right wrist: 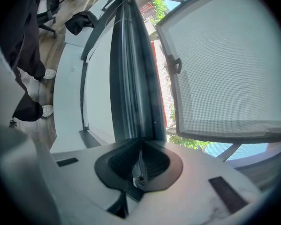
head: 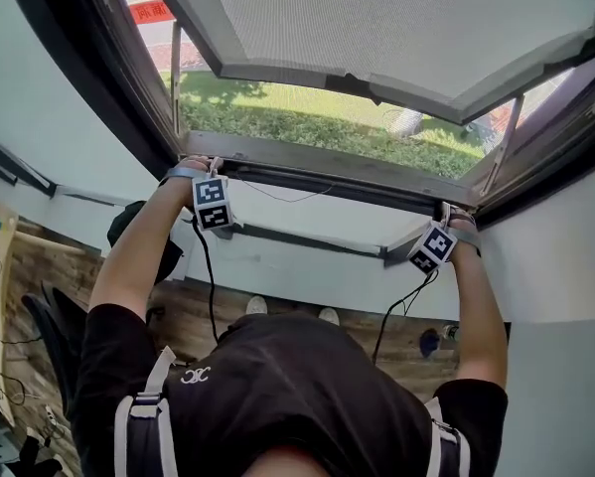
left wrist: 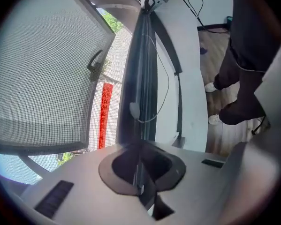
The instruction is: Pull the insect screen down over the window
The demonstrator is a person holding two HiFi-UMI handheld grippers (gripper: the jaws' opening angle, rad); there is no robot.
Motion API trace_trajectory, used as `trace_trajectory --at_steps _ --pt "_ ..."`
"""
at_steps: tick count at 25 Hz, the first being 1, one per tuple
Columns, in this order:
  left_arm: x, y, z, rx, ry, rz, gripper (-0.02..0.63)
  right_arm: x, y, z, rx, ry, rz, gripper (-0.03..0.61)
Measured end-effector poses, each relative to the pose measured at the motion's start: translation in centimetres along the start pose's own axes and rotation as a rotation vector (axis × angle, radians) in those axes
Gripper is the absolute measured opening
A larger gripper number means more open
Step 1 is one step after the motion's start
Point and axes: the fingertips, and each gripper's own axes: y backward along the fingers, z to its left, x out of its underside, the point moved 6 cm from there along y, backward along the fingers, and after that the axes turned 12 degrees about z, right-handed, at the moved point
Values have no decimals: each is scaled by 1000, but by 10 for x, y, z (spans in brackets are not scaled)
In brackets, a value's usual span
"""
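Two grey hand-held two-jaw tools, the left tool [left wrist: 140, 172] and the right tool [right wrist: 139, 168], meet one dark metal insect screen bar [head: 327, 172]. They carry two black-and-white marker cubes, the left cube [head: 214, 205] and the right cube [head: 432, 248]. One grey-framed window sash [head: 376, 18] bears one dark handle [left wrist: 94, 65]. Also pictured: two black cables, the left cable [head: 210, 276] and the right cable [head: 401, 311]; two white shoes, a first shoe [head: 256, 306] and a second shoe [head: 329, 316]; one red vertical banner [left wrist: 105, 114]; one person in a black shirt [head: 277, 386].
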Motion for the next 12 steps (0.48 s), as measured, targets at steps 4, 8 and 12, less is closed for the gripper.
trace_trajectory --at_steps 4,8,12 --pt "-2 -9 -9 0 5 -2 25 -1 -3 11 -13 18 6 26" --pt "-3 -10 -10 12 5 9 26 -2 -6 10 18 8 20 28" --pt "-3 -11 -8 -18 11 29 32 -3 -7 10 -34 5 26 38"
